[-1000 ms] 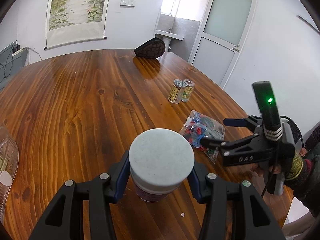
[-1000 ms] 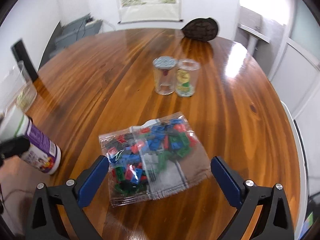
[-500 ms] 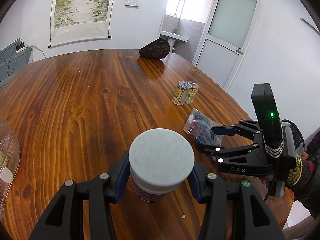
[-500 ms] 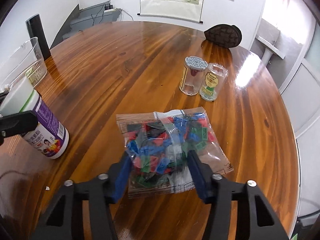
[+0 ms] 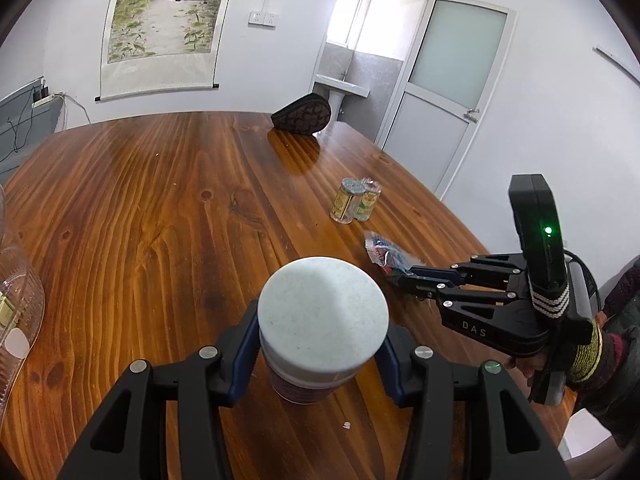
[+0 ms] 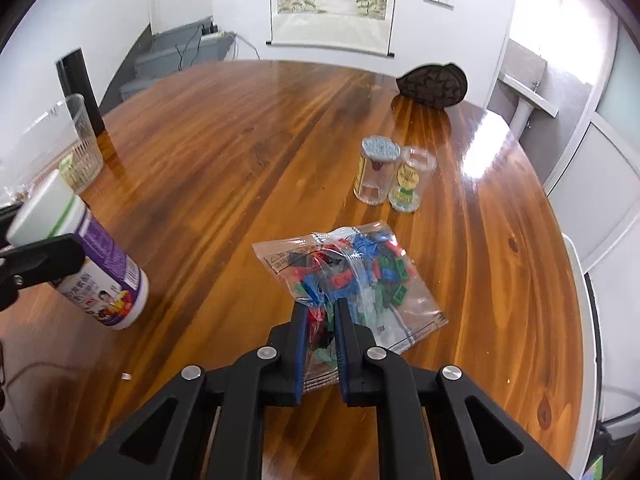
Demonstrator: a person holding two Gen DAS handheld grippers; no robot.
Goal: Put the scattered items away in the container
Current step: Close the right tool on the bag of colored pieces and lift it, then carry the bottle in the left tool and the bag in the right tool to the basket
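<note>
Now that its jaws have closed, the right gripper (image 6: 320,312) is pinching the clear plastic bag of coloured bricks (image 6: 352,268), ready for lifting, while the left gripper (image 5: 320,356) is clasping the white-lidded purple bottle (image 5: 322,320).

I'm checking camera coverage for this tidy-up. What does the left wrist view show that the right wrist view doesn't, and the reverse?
Only the left wrist view shows the bottle's white lid from above, the whole right gripper from outside, and the person's sleeve.

Only the right wrist view shows the bottle's purple label and the coloured bricks inside the bag.

Both show the bottle held in the left gripper, the bag pinched by the right gripper, two small jars, the clear container and the wooden table.
</note>
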